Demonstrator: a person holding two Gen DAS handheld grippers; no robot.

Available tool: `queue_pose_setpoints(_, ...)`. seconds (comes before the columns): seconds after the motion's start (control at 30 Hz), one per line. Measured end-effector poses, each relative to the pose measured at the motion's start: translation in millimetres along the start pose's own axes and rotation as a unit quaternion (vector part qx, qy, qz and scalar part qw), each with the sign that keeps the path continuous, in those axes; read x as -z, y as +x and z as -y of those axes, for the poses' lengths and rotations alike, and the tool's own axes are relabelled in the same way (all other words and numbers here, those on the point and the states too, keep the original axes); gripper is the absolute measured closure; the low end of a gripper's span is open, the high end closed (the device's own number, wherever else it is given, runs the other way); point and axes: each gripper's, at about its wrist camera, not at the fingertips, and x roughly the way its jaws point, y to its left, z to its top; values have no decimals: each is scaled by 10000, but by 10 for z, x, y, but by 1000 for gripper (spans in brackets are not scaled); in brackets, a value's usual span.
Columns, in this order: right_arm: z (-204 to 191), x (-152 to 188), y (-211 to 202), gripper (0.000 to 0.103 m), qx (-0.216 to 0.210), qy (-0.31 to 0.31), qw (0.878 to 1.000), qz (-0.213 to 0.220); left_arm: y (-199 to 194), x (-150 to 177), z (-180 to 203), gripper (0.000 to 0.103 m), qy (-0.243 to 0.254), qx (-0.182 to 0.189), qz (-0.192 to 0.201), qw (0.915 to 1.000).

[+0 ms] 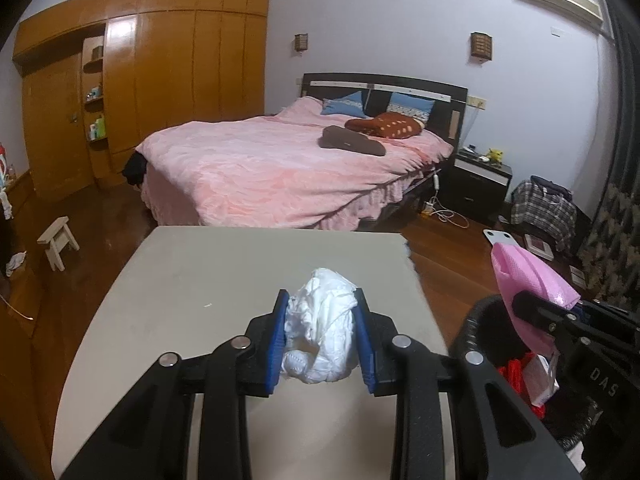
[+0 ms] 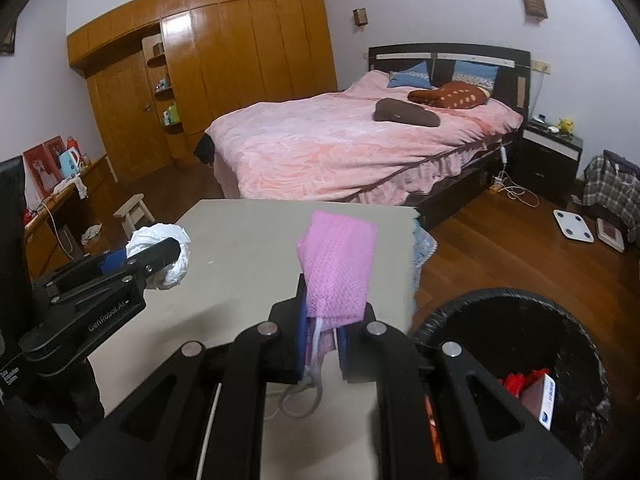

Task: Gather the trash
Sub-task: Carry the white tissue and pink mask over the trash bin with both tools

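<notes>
A crumpled white tissue wad [image 1: 320, 328] sits pinched between the blue pads of the left claw [image 1: 322, 340], held above the beige tabletop [image 1: 200, 280]. The right claw [image 2: 322, 340] is clamped tight on a folded pink face mask [image 2: 338, 268], its white ear loops dangling below. A black-lined trash bin [image 2: 516, 360] stands on the wooden floor right of the tabletop, holding red scraps and a small box.

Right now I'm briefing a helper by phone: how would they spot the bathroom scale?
Start at the pink bed and go right past the dark nightstand. The scale lies flat on the wood floor before the plaid bag. It is the only white square there.
</notes>
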Motion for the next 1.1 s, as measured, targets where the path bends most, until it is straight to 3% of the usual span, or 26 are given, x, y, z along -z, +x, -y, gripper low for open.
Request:
queue_pose_setpoints(0.57,550,250,-720,92,523,255,9976,378,-387,8,814,72,490,587,335,9965)
queue_pose_setpoints(1.1,1260,454,-1030,91,1260,641,9889,466,-328,9,1676,72,958,1257,360,9868)
